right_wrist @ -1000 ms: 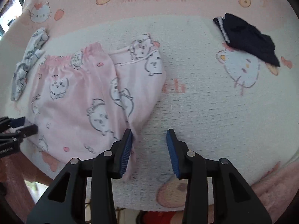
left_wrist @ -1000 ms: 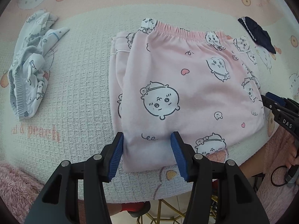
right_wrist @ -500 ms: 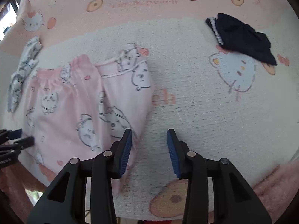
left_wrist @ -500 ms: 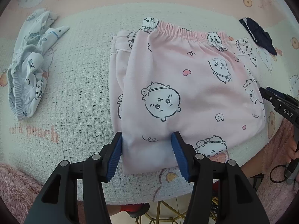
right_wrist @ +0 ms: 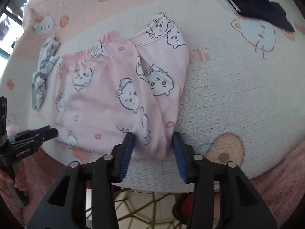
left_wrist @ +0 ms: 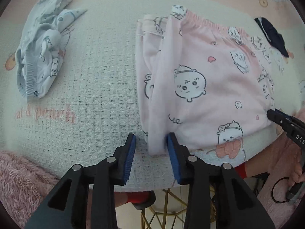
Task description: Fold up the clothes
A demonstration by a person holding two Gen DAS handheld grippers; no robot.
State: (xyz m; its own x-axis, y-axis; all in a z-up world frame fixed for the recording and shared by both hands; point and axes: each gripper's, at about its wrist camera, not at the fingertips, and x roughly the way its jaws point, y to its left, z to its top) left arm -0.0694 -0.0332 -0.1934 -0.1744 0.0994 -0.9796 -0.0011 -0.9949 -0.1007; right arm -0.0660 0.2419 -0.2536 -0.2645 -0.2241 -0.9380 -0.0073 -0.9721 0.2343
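- While both claws are closing, I have each one over a near corner of the pink pants (left_wrist: 205, 87), so the near edge can be lifted as one and carried toward the waistband.
- Left claw (left_wrist: 151, 146): the near left corner lies between its pads, against the right pad, with a gap at the left one; no pinch yet.
- Right claw (right_wrist: 153, 143): the near right corner fills most of its gap, and I cannot tell if the pads press yet.
- Both claws point steeply down at the counter (left_wrist: 99, 87), wrists over its near edge.
- Pants lie flat, already folded lengthwise, waistband far from me.
- Further out: a crumpled blue garment (left_wrist: 42, 53) to the left and a dark garment (right_wrist: 257, 5) far right, both well apart from the pants.
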